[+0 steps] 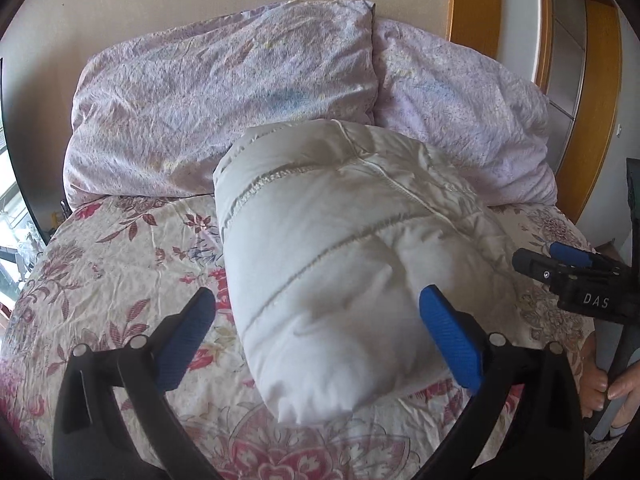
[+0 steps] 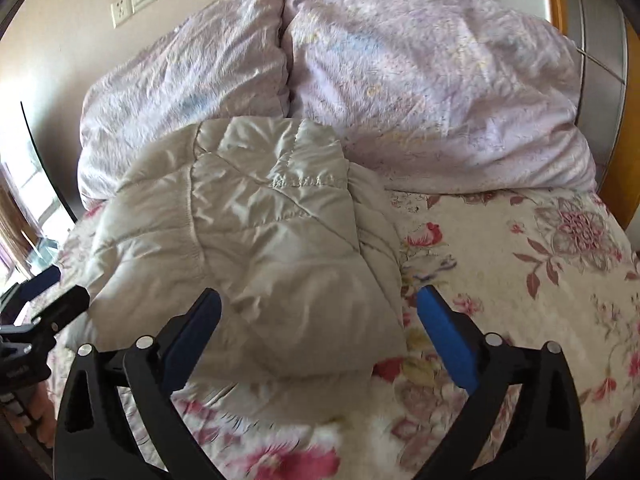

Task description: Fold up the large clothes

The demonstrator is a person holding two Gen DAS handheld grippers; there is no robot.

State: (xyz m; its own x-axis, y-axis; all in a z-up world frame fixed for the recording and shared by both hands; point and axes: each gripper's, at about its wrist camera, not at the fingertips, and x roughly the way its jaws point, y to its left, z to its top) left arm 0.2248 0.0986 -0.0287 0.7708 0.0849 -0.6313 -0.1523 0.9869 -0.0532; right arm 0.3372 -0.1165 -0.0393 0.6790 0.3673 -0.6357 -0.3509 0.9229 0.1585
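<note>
Puffer jacket (image 1: 340, 264), folded into a plump white bundle, lies on the floral bed (image 1: 120, 264) below two pillows. My left tongs (image 1: 316, 336) and right tongs (image 2: 318, 334) gape wide, empty, probably released after folding.

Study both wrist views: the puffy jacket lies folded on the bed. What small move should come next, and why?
Probably draw both tools back and leave the white padded jacket alone. It already sits as a compact bundle on the floral bedspread, and the left tool and right tool both stand open, holding nothing.
</note>
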